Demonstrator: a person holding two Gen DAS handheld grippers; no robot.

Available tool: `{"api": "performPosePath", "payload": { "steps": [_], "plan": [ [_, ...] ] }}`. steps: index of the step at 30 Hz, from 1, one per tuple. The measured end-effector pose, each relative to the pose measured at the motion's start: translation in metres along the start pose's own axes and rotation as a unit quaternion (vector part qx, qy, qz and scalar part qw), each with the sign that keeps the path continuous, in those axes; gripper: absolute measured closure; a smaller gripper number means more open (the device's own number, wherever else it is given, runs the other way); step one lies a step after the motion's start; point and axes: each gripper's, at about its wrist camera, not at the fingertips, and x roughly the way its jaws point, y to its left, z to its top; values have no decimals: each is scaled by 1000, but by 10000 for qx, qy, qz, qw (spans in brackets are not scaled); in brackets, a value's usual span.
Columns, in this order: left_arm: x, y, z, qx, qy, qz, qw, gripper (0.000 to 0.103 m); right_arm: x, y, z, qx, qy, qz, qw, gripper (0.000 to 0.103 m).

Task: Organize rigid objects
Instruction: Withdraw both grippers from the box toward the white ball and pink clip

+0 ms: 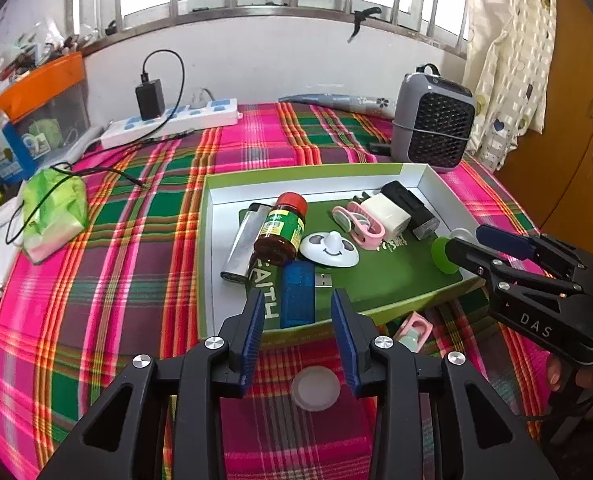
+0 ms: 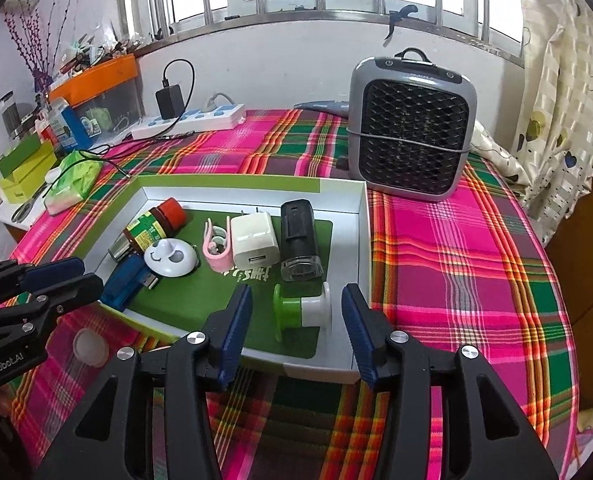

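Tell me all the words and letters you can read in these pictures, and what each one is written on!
"DAS": on the right tool, seen from the left wrist.
"GenRobot.AI": on the left tool, seen from the right wrist.
"EAITH": partial white letters on the box's green liner, beside the blue USB stick.
Bottle label: too small to read.
White print on the liner near the white charger: too blurred.

wrist views, angled down – shared tray

"DAS" on right tongs; "GenRobot.AI" on left tongs.
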Motion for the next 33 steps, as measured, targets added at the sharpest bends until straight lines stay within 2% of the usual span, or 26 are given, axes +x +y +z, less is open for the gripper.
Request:
{"api": "performPosePath", "payload": {
  "steps": [14, 23, 28, 33],
  "plan": [
    [-27, 21, -18, -321, -191, -122, 9992, 69, -32, 21, -14, 85, -161, 176, 9997, 55],
    [-35, 42, -38, -555, -175, -291, 9979, 64, -29, 51, -24, 136, 68, 452, 9989, 55],
    [-38, 53, -48, -692, -166, -337, 9969, 64, -22, 62, -26, 236, 174, 412, 9987, 55],
    [-38, 60, -54, -763, -136, -354, 9964, 64, -14, 67, -27, 418, 283, 185, 9986, 55]
  ]
}}
